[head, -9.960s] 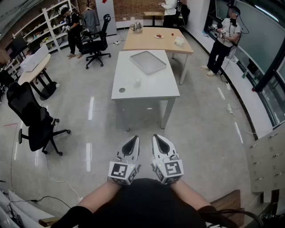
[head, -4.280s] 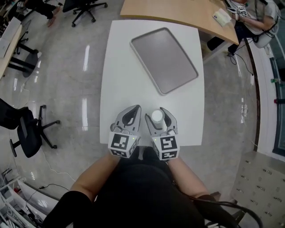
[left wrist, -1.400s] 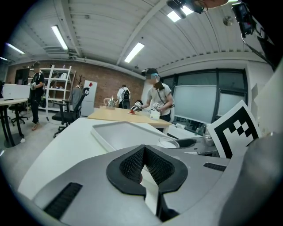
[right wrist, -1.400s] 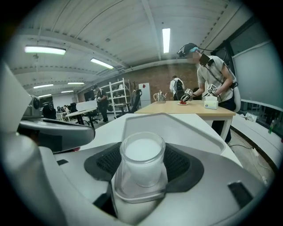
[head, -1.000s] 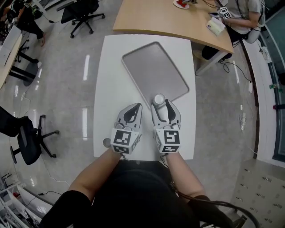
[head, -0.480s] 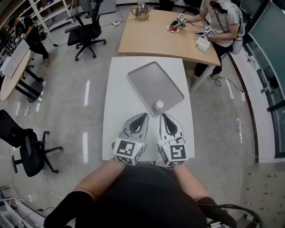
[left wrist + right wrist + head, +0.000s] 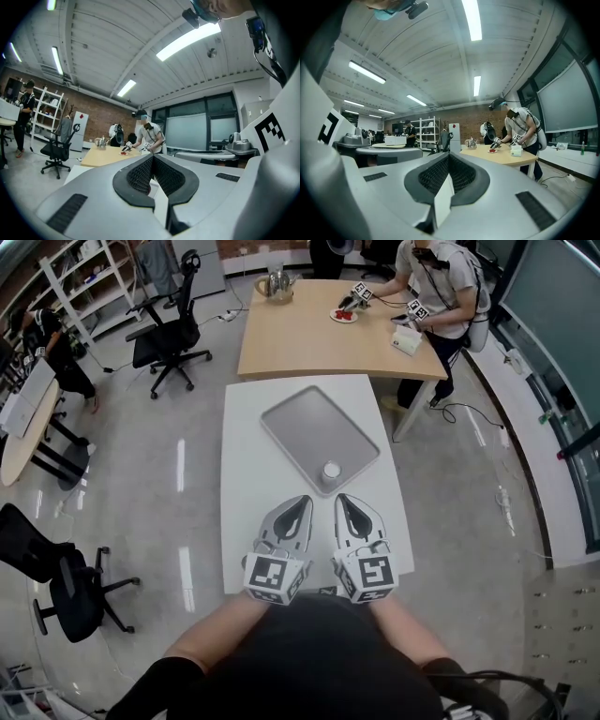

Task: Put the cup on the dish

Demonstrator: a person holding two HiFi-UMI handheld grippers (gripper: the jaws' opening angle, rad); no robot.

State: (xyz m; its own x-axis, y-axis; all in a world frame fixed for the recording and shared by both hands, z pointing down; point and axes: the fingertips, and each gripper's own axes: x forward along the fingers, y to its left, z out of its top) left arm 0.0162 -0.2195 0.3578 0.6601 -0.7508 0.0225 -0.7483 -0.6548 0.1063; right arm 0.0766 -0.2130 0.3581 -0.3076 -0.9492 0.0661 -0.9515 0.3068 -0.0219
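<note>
Smooth white rectangular tabletop (image 7: 246, 521) under both tongs, on a glossy grey floor (image 7: 178, 474) in an open office, with black swivel chairs (image 7: 169, 334), white shelving (image 7: 89, 277) and a curved wooden tabletop (image 7: 309, 334) further ahead, a person (image 7: 436, 287) at its far end. Side by side, left tongs (image 7: 302, 501) and right tongs (image 7: 342, 500), each fully closed, ribbed dark jaws pressed together on nothing. Just ahead of the right tongs, small white round cup (image 7: 330, 471) upright on the near corner of the flat grey rounded-rectangle dish (image 7: 300, 423), apart from both tongs.
</note>
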